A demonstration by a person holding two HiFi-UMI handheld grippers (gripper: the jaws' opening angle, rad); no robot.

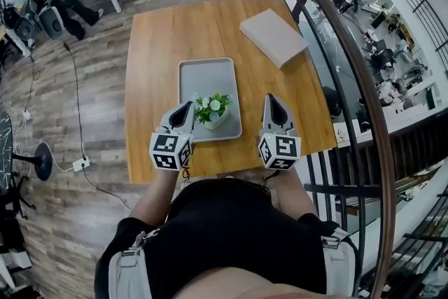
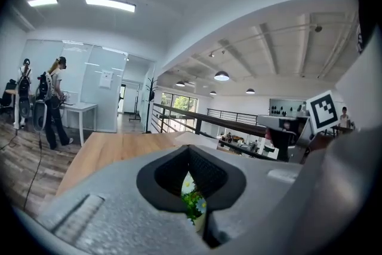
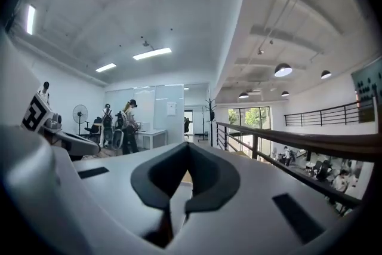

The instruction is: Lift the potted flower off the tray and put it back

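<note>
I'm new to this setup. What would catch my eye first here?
The small potted flower stands at the near end of a grey tray on the wooden table. The left hand-held gripper and the right hand-held gripper flank it. A flat pale box lies at the table's far right corner.

The potted flower [image 1: 212, 110], a small pale pot holding green leaves and white blossoms, stood upright on the near end of the tray [image 1: 206, 78], about midway across its width. The tray was a grey rectangle with rounded corners and a low rim, lying flat on the wooden table [image 1: 157, 38].
</note>
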